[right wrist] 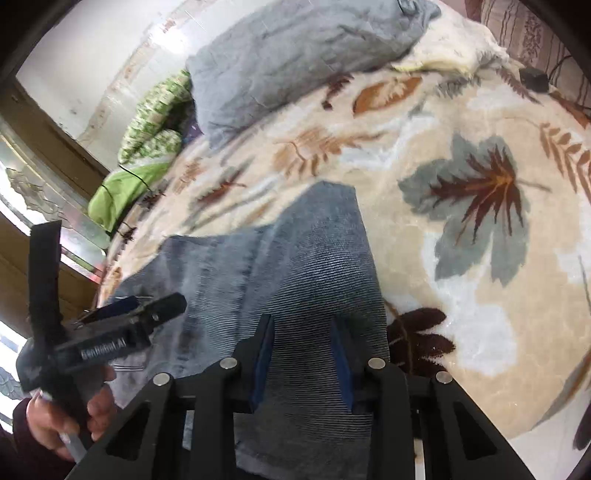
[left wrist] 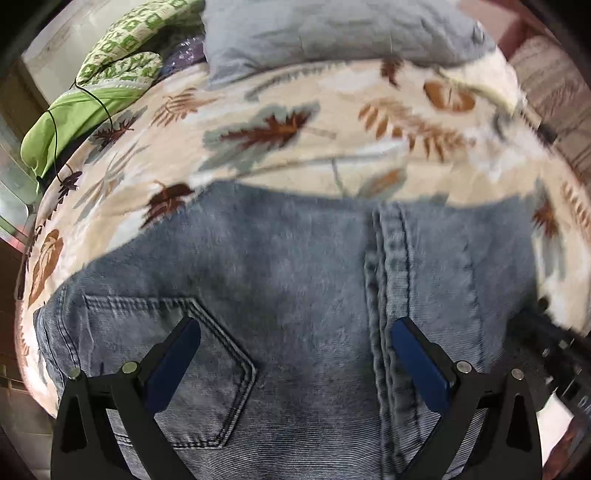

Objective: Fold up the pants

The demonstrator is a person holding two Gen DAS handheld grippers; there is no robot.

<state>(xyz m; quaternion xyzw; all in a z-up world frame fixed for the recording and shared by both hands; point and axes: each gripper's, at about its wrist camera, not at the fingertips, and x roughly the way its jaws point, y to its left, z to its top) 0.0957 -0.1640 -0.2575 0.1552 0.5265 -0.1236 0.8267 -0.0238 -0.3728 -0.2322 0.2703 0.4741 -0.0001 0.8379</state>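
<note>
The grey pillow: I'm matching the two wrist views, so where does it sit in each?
Left wrist: grey pillow at top centre, beyond the jeans.
Right wrist: grey pillow at top centre-left.
Shared landmark: green patterned bedding left of it.

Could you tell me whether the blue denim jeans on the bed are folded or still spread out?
Folded at least once: the faded blue denim jeans lie doubled, a denim layer overlapping another, on the leaf-patterned fleece blanket. Further folds cannot be told.
</note>
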